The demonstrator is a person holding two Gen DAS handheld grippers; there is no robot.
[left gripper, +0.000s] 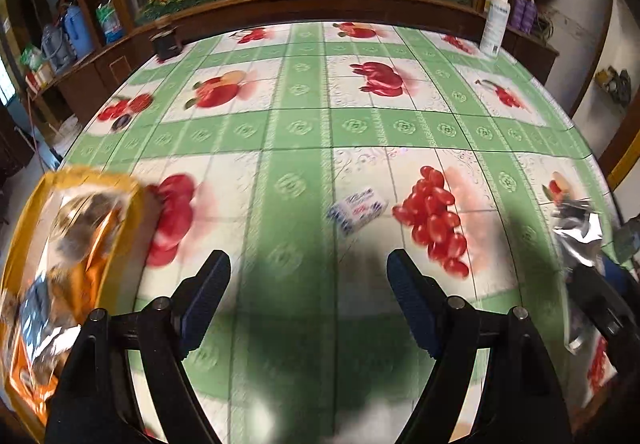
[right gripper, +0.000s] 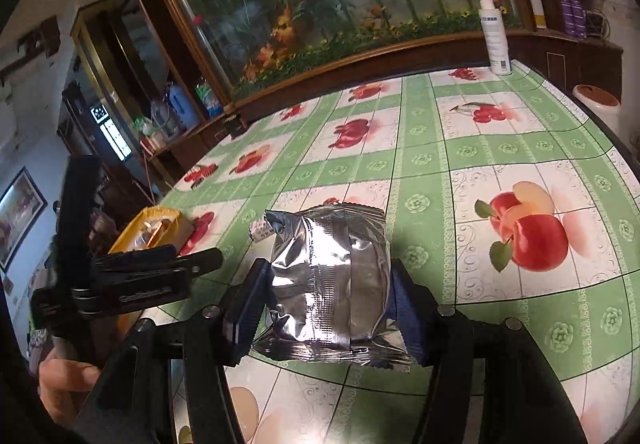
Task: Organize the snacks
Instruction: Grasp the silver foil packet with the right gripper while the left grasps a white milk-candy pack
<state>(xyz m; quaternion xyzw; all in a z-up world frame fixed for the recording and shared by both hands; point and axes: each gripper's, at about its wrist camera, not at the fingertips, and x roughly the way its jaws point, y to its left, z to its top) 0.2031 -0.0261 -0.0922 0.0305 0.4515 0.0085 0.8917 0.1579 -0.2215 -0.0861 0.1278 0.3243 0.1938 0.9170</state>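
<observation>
The right claw (right gripper: 326, 300) pinches a silver foil snack packet (right gripper: 328, 276); its two blue pads press on the left and right sides of the packet, which is lifted above the desk (right gripper: 520, 148) and stands almost upright between the fingers. The foil is wrinkled and shows a sealed seam down the middle.

The left claw (left gripper: 308, 292) is spread wide and nothing is between its fingers; under it there is only the green and white tablecloth with printed fruit. In the right wrist view the same claw is seen from the side at the left, and a hand (right gripper: 66, 388) grips its handle low in the corner.

A yellow-orange basket (left gripper: 24, 228) stands at the left edge of the desk, just beside the left claw. It already contains several snack packets, but the picture is blurred there and I cannot tell which kinds.

A small white and blue packet (left gripper: 358, 210) lies flat on the cloth near the middle of the desk, ahead of the left claw and apart from the basket. In the right wrist view only its end appears behind the foil packet.

At the far right corner of the desk a white spray bottle (right gripper: 494, 36) stands upright, near the wooden frame of a glass case with artificial flowers (right gripper: 320, 4).
</observation>
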